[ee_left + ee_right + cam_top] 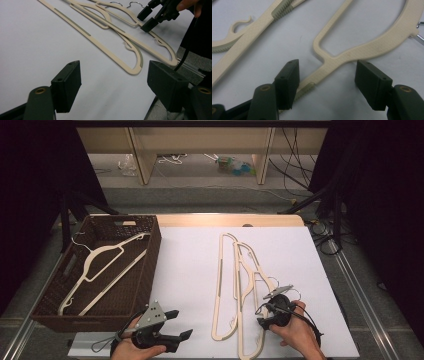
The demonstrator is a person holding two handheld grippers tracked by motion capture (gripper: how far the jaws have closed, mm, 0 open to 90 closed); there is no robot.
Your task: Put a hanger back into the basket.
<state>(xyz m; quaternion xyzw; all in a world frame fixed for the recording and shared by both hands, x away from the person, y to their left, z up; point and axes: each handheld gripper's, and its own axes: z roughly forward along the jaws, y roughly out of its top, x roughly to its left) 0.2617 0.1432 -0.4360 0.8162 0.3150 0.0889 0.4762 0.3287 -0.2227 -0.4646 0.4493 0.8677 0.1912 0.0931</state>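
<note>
Two cream hangers lie side by side on the white table sheet (190, 265), the left hanger (218, 285) and the right hanger (248, 285). My right gripper (260, 316) is low over the right hanger's near end. In the right gripper view its jaws straddle that hanger's arm (367, 48); the arm runs close by the left jaw and the right jaw stands apart, so the right gripper (327, 77) is open. My left gripper (184, 323) rests at the front left, open on nothing (113, 82), facing the hangers (110, 53).
A brown wicker basket (150, 270) stands at the table's left with a third cream hanger (105, 265) inside. Past the table's far edge are wooden furniture legs and cables on the floor. Black stands flank the table.
</note>
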